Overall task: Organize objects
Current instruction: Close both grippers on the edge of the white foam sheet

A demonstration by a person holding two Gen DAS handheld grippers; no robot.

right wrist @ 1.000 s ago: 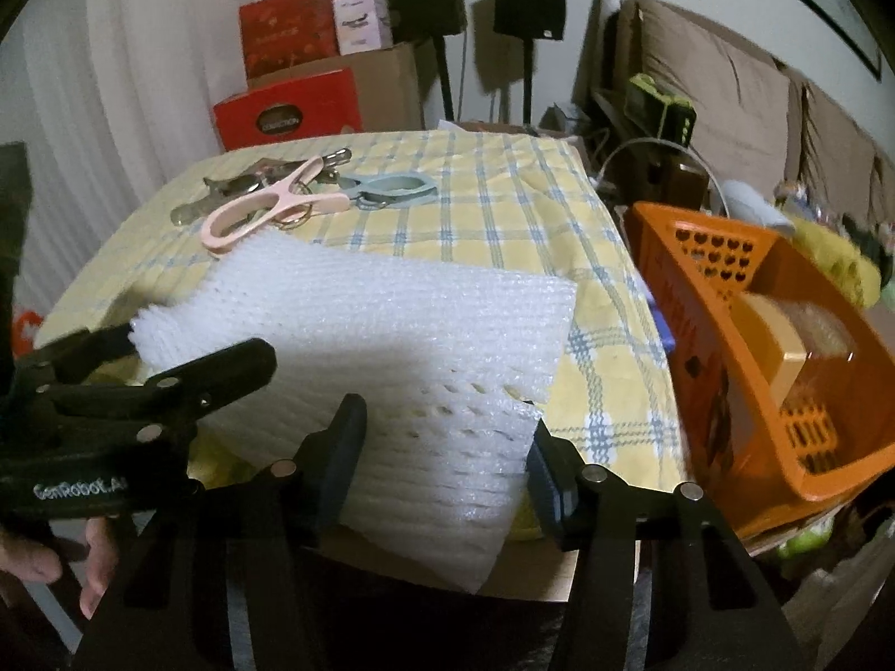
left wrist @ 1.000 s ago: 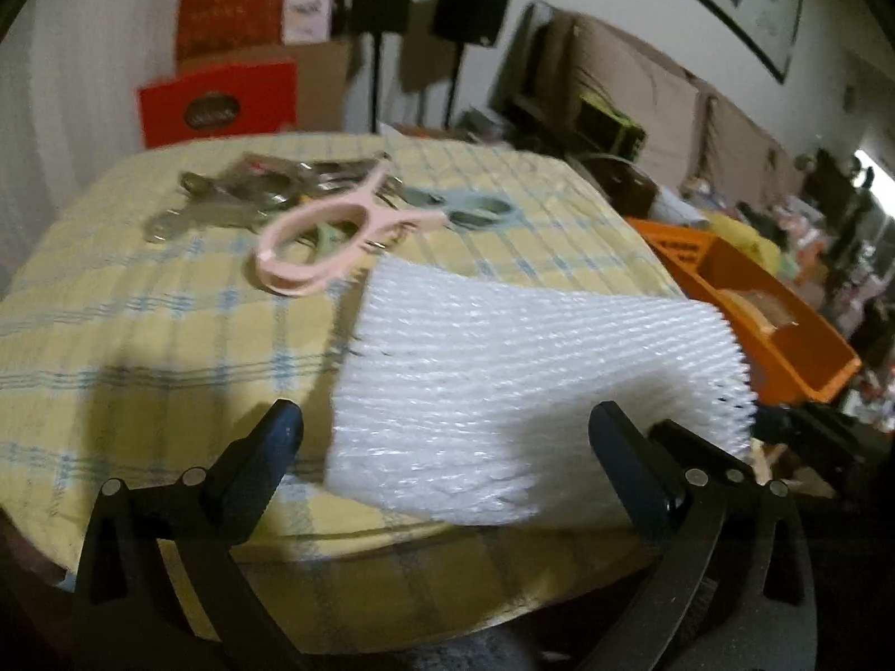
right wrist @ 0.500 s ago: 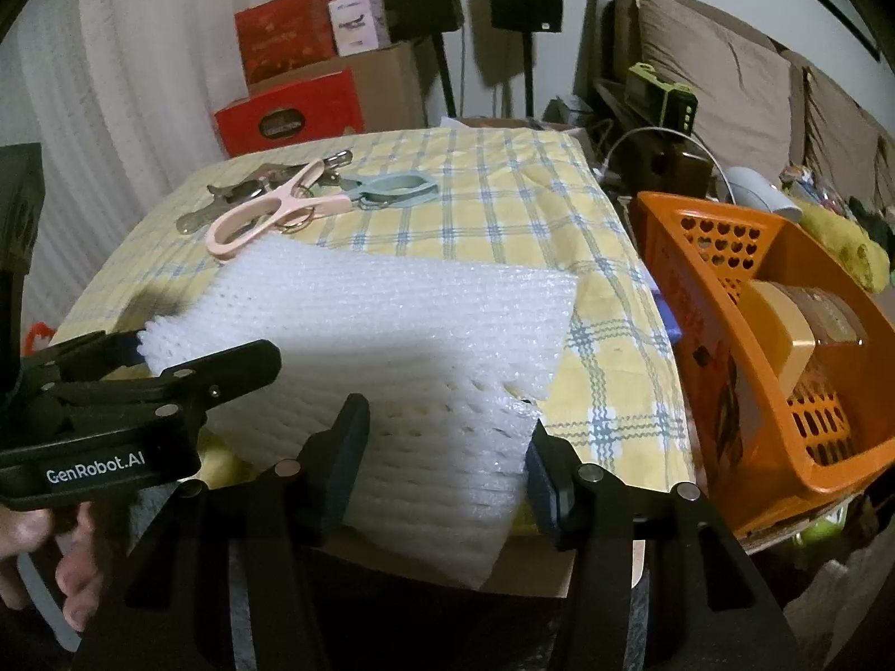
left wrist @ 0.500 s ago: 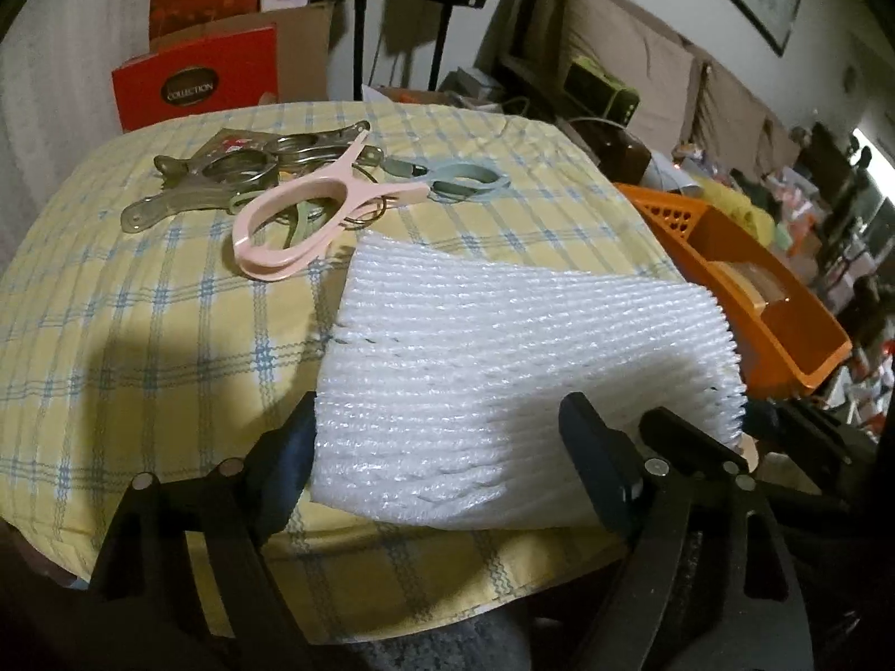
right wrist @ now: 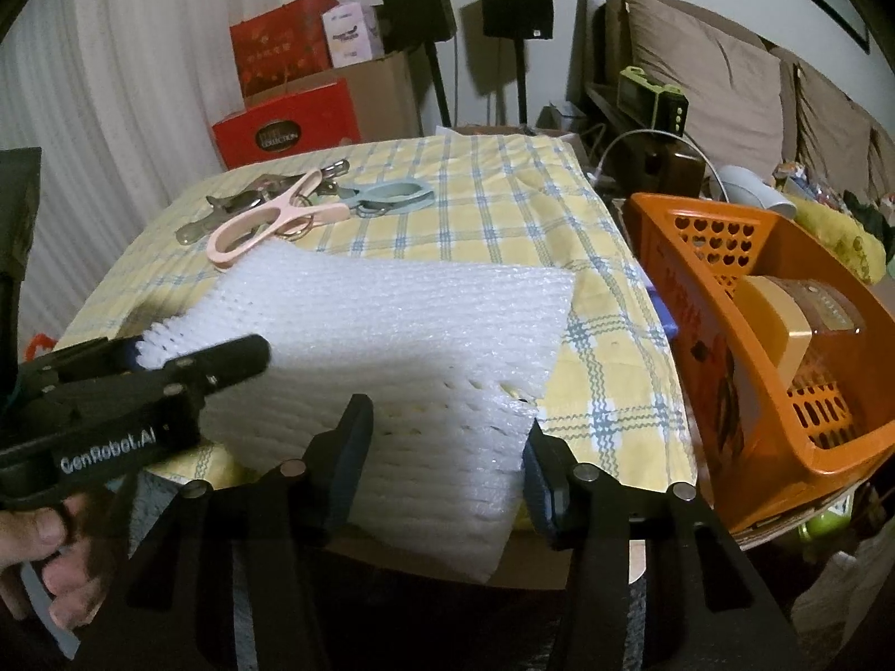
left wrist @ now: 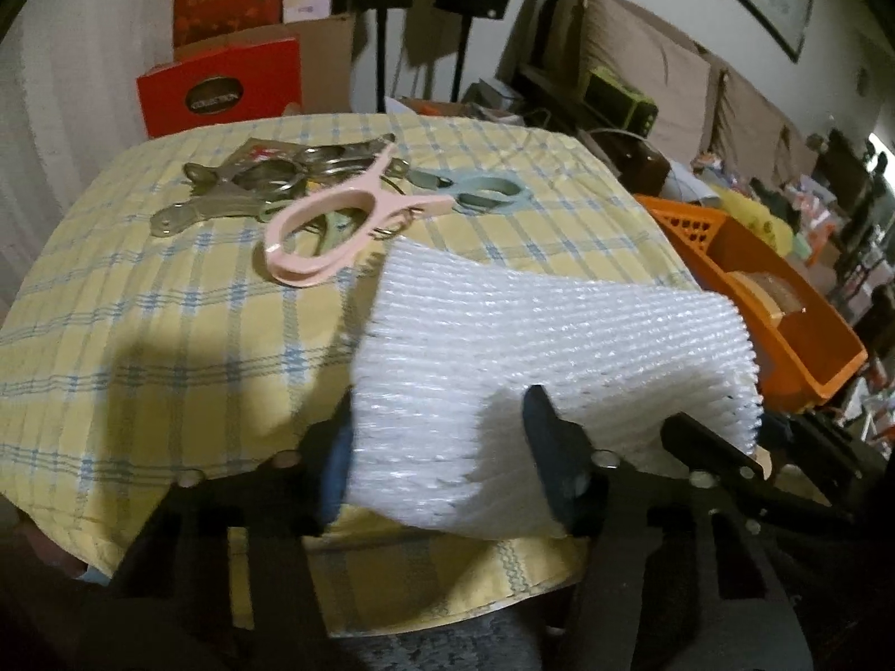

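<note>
We hold a white foam net sheet between both tools over the near edge of the bench. The left tool has just been closing, and its jaws now press on the sheet's near left corner, where the foam puckers between the pads. The right tool has also been closing a little; its jaws pinch the sheet's near right edge. In the right wrist view the left tool appears from the side, clamped on the sheet's far left end, with a hand below it.

A two-point grip suits this thing, in our judgement: the sheet is limp, light and springy, so one tool alone would let it droop and fold. Held at both ends it spans flat, with its far part resting on the yellow checked cloth.

The foam is ribbed and perforated in a lattice, with a fringed cut edge on one side. Beyond it on the bench lie a pink plastic clip, a pale blue-green clip and some grey metal pieces, all hard and looped in shape. An orange plastic basket with heart-shaped holes stands just beside the bench on the right, likely the place for sorted things.
</note>
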